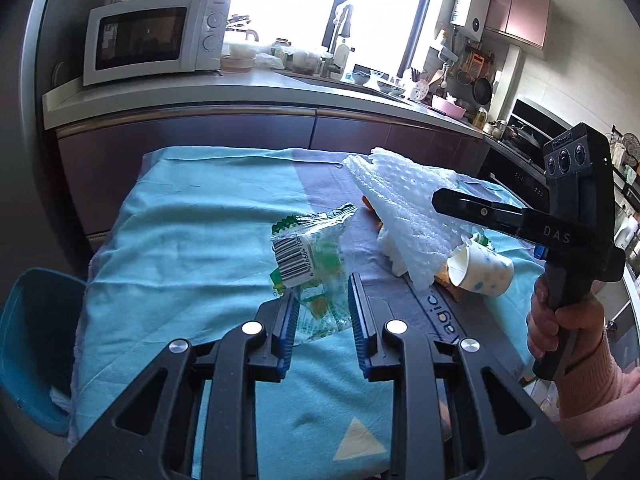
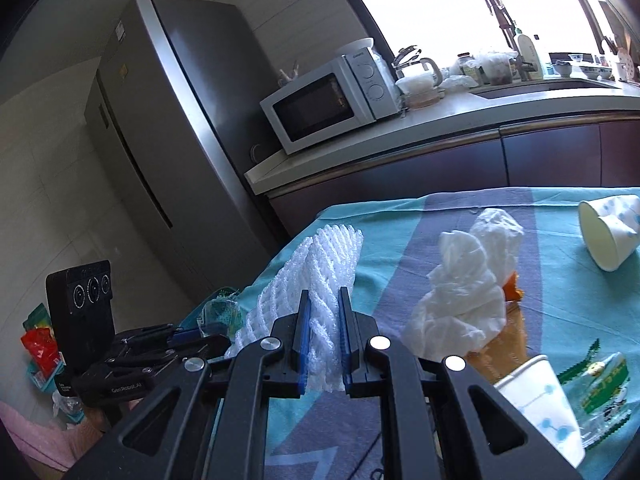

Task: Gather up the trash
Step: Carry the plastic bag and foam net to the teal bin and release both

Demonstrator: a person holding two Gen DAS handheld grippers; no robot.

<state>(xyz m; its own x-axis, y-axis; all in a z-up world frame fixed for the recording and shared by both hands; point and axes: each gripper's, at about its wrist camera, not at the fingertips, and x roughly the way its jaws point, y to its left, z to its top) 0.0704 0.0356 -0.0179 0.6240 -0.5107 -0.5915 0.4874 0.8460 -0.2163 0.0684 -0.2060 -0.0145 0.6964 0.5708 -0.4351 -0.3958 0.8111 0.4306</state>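
Observation:
My left gripper (image 1: 320, 300) is shut on a clear green snack wrapper (image 1: 308, 248) with a barcode, held above the teal tablecloth (image 1: 180, 240). My right gripper (image 2: 324, 295) is shut on a white foam net (image 2: 320, 256). In the left wrist view the right gripper (image 1: 440, 202) reaches in from the right, with the foam net (image 1: 400, 208) hanging from it. In the right wrist view the left gripper (image 2: 196, 334) sits low at the left with the wrapper (image 2: 222, 312). On the cloth lie a crumpled tissue (image 2: 460, 292), two paper cups (image 2: 608, 236) (image 2: 540, 404) and another green wrapper (image 2: 600, 384).
A blue bin (image 1: 36, 340) stands on the floor left of the table. An orange-brown wrapper (image 2: 508, 340) lies under the tissue. Behind the table runs a counter with a microwave (image 1: 156, 36) and a sink; a fridge (image 2: 168, 140) stands at its left end.

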